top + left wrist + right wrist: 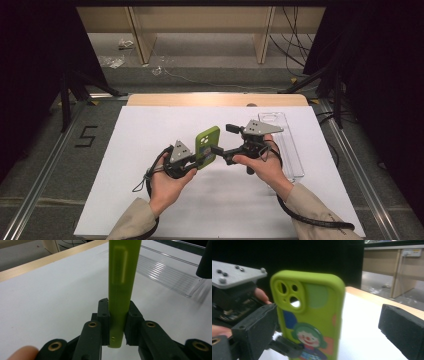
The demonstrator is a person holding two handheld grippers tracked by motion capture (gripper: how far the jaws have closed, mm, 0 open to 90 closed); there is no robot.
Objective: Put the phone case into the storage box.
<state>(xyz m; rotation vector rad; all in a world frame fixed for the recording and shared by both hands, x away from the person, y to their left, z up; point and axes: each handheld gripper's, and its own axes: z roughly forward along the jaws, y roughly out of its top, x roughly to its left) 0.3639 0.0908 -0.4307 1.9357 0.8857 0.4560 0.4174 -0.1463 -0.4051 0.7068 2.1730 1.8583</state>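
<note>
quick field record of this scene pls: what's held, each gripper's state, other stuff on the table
held thing: green phone case, upright, clown picture on its back
left gripper: shut on the case's lower end, fingers pressing both faces
right gripper: open, fingers spread to either side of the case, no grip
other thing: clear plastic tray lying flat near the right hand
surface: white table sheet

Lab or recording bay, not a home: white sheet [150,200] over a table [215,99], black curtains [380,75] at both sides, tripod legs [75,85] standing on grey carpet. A taped "5" [86,136] marks the floor. Loose cables [292,45] and plain wooden benches [200,20] sit behind.
</note>
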